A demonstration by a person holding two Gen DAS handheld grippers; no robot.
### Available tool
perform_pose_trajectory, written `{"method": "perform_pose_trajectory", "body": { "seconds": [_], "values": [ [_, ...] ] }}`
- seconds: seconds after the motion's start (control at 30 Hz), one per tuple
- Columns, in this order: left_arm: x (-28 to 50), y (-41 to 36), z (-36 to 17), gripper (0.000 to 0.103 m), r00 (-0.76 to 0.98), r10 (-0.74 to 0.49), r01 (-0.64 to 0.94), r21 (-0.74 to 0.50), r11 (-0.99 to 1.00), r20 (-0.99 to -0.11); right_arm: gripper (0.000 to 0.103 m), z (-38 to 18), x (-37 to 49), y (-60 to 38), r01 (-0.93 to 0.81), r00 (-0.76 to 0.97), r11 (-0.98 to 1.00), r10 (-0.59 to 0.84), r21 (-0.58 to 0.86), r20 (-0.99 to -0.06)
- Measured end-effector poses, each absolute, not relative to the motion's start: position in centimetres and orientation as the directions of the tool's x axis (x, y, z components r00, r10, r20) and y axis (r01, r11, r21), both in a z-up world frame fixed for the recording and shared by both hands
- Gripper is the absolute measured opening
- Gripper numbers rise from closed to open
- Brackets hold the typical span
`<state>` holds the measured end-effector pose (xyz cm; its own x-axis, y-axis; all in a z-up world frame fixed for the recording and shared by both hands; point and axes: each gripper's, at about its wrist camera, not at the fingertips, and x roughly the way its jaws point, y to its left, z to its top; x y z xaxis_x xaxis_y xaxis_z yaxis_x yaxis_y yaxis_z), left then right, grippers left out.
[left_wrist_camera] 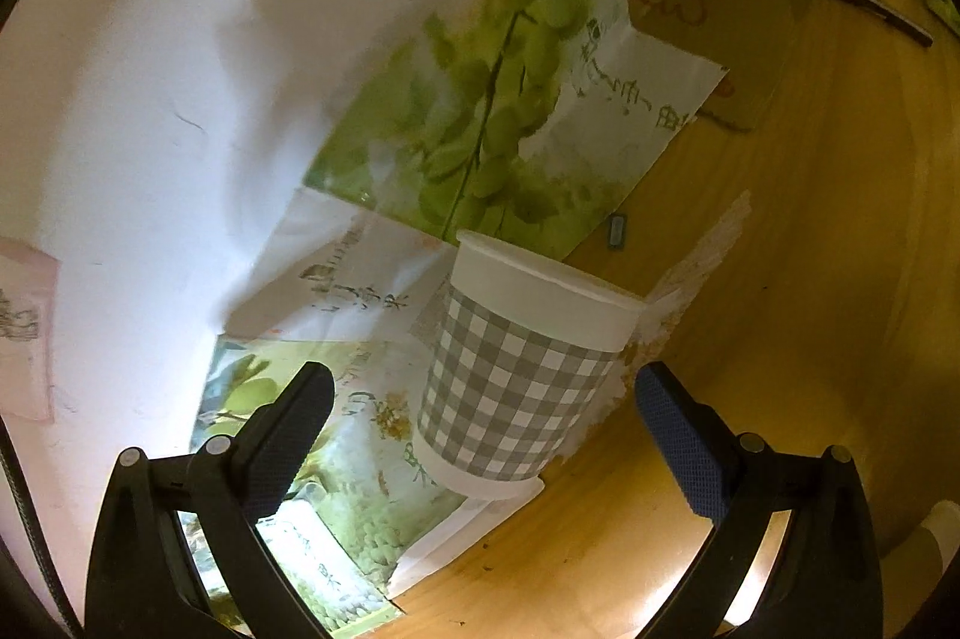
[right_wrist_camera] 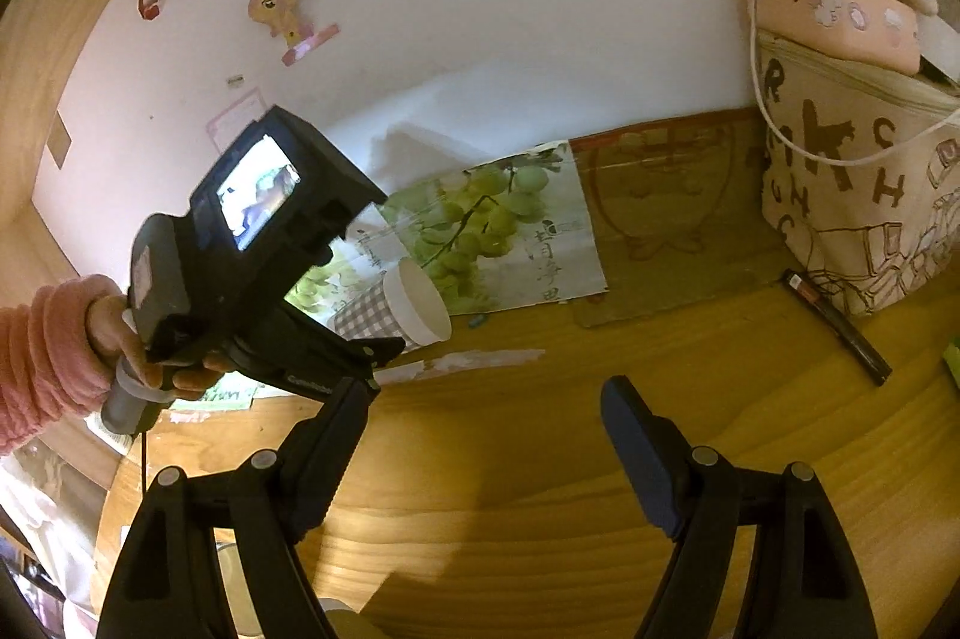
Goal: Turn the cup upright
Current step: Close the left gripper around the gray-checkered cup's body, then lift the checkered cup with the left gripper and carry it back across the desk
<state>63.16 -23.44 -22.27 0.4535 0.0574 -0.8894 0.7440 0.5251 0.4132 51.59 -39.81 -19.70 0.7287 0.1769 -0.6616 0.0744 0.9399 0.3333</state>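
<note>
Between the spread fingers of my left gripper (left_wrist_camera: pixel 483 429) a paper cup (left_wrist_camera: pixel 522 375) is sitting, grey-and-white checked with a plain white band at its wide rim. I am holding the left jaws wide apart, and neither pad is touching the cup's wall; in the left wrist view the cup is lying a little beyond the fingertips, midway between them. I cannot tell from that tilted view which way up the cup stands. In the right wrist view the paper cup (right_wrist_camera: pixel 399 309) is lying tilted on its side, its open white mouth facing right and toward me, its checked body partly hidden behind the left gripper (right_wrist_camera: pixel 336 345), which my left hand (right_wrist_camera: pixel 129 339) is gripping by the handle.

Under and behind the cup, a grape-print paper bag (left_wrist_camera: pixel 498 123) is lying flat on the wooden table (left_wrist_camera: pixel 810 231), running back to the white wall (left_wrist_camera: pixel 150 69).

I am holding my right gripper (right_wrist_camera: pixel 483 441) open too, its fingers framing bare wood on the near part of the wooden table (right_wrist_camera: pixel 540 459), well apart from the cup. At the far right, a lettered canvas tote bag (right_wrist_camera: pixel 852 195) is standing against the wall, with a dark pen (right_wrist_camera: pixel 840 327) lying just in front of it. A pony sticker (right_wrist_camera: pixel 279 9) is showing on the wall at the far left.
</note>
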Motion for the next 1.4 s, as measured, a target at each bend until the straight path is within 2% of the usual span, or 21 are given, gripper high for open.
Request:
{"method": "perform_pose_trajectory", "body": {
  "seconds": [0.23, 0.33, 0.5, 1.07, 1.4],
  "values": [
    [64.3, -23.3, -23.1, 0.099, 0.417, 0.074, 0.747, 0.388, 0.541, -0.906, 0.081, -19.7, 51.5, -39.9, 0.084, 0.726, 0.94, 0.169, 0.331, -0.667],
    [65.2, -23.3, -23.3, 0.093, 0.394, 0.072, 0.751, 0.366, 0.549, -0.916, 0.081, -19.7, 51.6, -39.9, 0.081, 0.726, 0.941, 0.17, 0.329, -0.666],
    [66.4, -23.5, -23.6, 0.073, 0.341, 0.065, 0.761, 0.316, 0.566, -0.938, 0.081, -19.6, 51.6, -39.8, 0.072, 0.729, 0.943, 0.173, 0.326, -0.662],
    [68.2, -24.8, -24.3, 0.07, 0.313, 0.11, 0.743, 0.316, 0.59, -0.943, 0.081, -19.1, 51.3, -39.6, 0.069, 0.729, 0.941, 0.18, 0.332, -0.66],
    [67.5, -25.2, -22.5, 0.07, 0.311, 0.112, 0.727, 0.312, 0.612, -0.944, 0.081, -17.7, 50.3, -38.8, 0.042, 0.732, 0.941, 0.201, 0.337, -0.651]
  ]
}}
